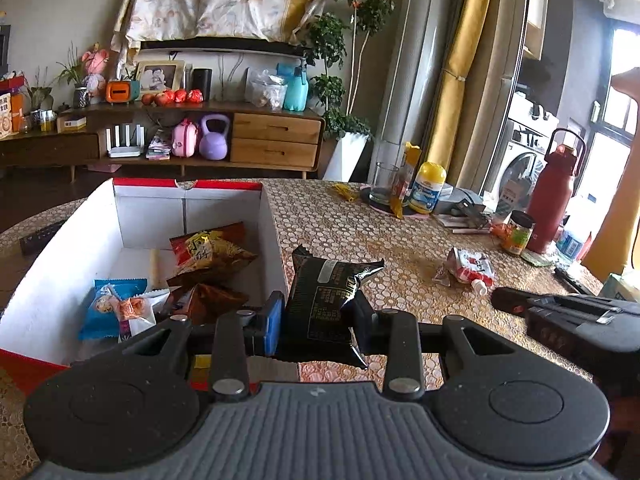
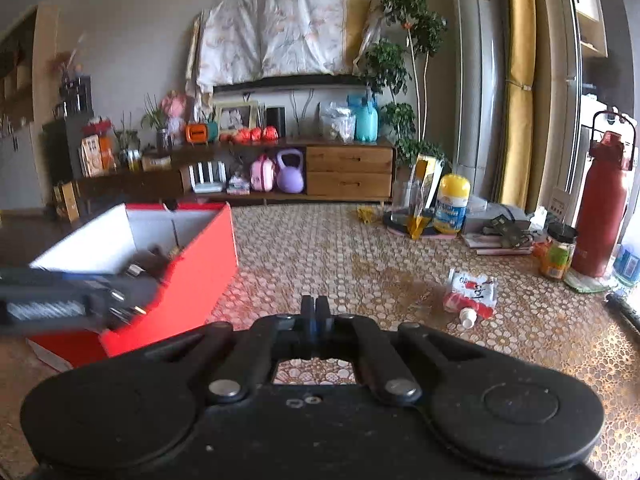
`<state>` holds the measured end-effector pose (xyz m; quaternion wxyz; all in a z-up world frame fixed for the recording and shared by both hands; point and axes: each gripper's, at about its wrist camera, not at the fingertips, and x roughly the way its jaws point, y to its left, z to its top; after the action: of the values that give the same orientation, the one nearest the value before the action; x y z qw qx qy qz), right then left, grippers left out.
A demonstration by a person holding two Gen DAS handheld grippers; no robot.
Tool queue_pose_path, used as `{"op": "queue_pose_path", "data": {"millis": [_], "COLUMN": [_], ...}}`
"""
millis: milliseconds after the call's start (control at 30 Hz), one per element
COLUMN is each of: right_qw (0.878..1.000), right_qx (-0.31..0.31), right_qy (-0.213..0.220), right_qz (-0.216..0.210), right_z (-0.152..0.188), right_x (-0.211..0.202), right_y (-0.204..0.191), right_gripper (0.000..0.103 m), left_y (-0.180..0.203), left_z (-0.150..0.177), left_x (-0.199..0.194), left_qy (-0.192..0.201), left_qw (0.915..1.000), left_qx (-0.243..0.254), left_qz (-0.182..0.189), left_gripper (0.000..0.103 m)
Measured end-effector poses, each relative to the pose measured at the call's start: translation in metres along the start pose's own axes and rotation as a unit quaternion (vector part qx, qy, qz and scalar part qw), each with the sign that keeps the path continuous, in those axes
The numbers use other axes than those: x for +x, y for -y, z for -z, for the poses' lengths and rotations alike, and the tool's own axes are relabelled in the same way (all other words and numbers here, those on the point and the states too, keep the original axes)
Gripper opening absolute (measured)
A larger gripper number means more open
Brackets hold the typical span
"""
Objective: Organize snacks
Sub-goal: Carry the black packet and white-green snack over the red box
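Note:
My left gripper (image 1: 316, 316) is shut on a black snack packet (image 1: 326, 300) and holds it above the table, just right of the red-and-white box (image 1: 276, 236). The box holds several snack packets, among them a red-and-brown bag (image 1: 210, 250) and a blue one (image 1: 110, 306). A red-and-white spouted pouch (image 1: 468, 268) lies on the table to the right; it also shows in the right wrist view (image 2: 474, 294). My right gripper (image 2: 315, 314) is shut and empty above the table, right of the box (image 2: 192, 280). The left gripper's body (image 2: 72, 300) appears blurred over the box.
The patterned table (image 2: 340, 252) carries a glass (image 2: 404, 204), a yellow-capped bottle (image 2: 452, 204), a small jar (image 2: 558, 254), a red flask (image 2: 604, 208) and papers at the back right. The right gripper's body (image 1: 568, 320) lies at the right in the left wrist view.

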<state>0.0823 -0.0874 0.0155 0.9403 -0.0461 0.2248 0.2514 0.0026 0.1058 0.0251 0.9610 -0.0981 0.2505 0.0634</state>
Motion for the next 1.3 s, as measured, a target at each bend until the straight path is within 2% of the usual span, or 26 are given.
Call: {"op": "queue_pose_path", "data": {"millis": [33,100,167,200,233,267,333,500,567,700,900,967,1167,1300], "right_qw": [1.0,1.0,0.999,0.998,0.997,0.995,0.993,0.988,0.985,0.984,0.987,0.986,0.986,0.987], "right_qx": [0.004,0.021,0.041,0.05,0.057,0.068,0.09,0.089,0.112,0.106,0.068,0.057,0.062,0.068], "right_qy": [-0.001,-0.005,-0.009,0.002,0.005,0.004,-0.001,-0.044,-0.062,-0.082,-0.101,-0.111,-0.111,-0.108], "right_qz": [0.007,0.022,0.028,0.039,0.054,0.069,0.076,0.114,0.117,0.115,0.103,0.106,0.105,0.102], "right_z": [0.001,0.005,0.008,0.012,0.015,0.018,0.027,0.066,0.078,0.093,0.101,0.102,0.105,0.104], "right_x": [0.001,-0.003,-0.013,-0.023,-0.032,-0.041,-0.06,-0.074,-0.071,-0.059,-0.032,-0.024,-0.028,-0.027], "right_y": [0.004,0.021,0.043,0.056,0.067,0.078,0.095,0.112,0.116,0.113,0.105,0.105,0.106,0.108], "right_gripper": [0.0,0.007,0.027,0.032,0.047,0.07,0.093,0.091,0.087,0.082,0.075,0.066,0.052,0.049], "left_y": [-0.001,-0.001,0.0,0.002,0.003,0.005,0.009,0.021,0.024,0.029,0.03,0.029,0.025,0.023], "left_z": [0.001,0.002,0.003,0.004,0.004,0.004,0.003,0.003,0.002,0.002,0.003,0.003,0.005,0.004], "left_x": [0.0,0.001,0.004,0.004,0.005,0.006,0.005,0.003,0.002,0.0,0.0,0.0,0.0,-0.002], "left_qy": [0.0,-0.002,-0.003,-0.002,-0.001,0.001,0.002,0.007,0.008,0.01,0.008,0.009,0.01,0.013], "left_qw": [1.0,1.0,1.0,1.0,1.0,1.0,1.0,0.9996,0.9994,0.9991,0.9991,0.9991,0.9993,0.9993], "left_qx": [0.0,0.0,-0.004,-0.003,-0.001,0.002,0.007,0.025,0.028,0.036,0.039,0.039,0.036,0.034], "left_qz": [-0.001,0.0,0.003,0.001,0.0,0.0,0.006,0.012,0.016,0.018,0.012,0.011,0.009,0.009], "left_gripper": [0.034,0.034,0.034,0.034,0.034,0.034,0.034,0.034,0.034,0.034,0.034,0.034,0.034,0.034]}}
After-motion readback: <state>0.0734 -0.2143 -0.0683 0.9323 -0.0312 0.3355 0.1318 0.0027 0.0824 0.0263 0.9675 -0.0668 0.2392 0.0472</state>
